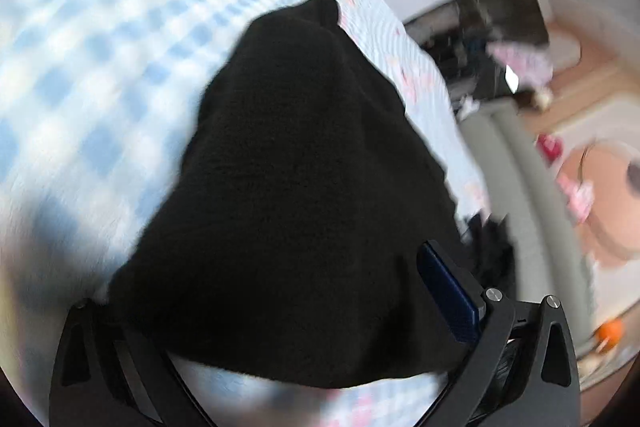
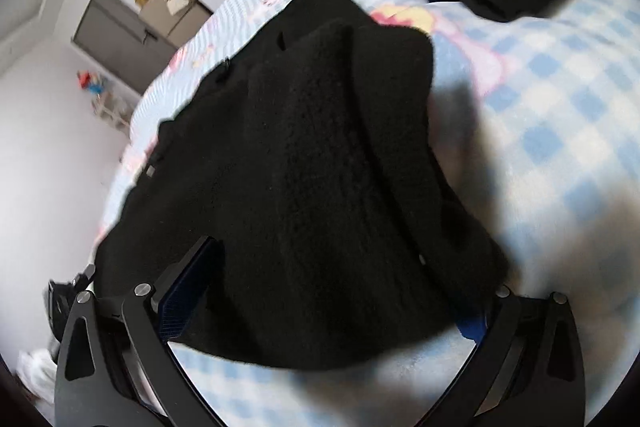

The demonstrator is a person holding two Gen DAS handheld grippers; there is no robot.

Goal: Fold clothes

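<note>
The blue-checked bedspread carries a black fleece garment, draped over both grippers; it looks thick, soft, limp and fairly light, best pinched at its hem; left gripper and right gripper stand apart, fleece between their fingers.

You will find no readable text, label, brand, number or sign in either wrist view. The pink and red printed figures on the checked bedsheet, at the upper centre of the left view and the upper middle of the right, are too blurred to show any lettering.
</note>
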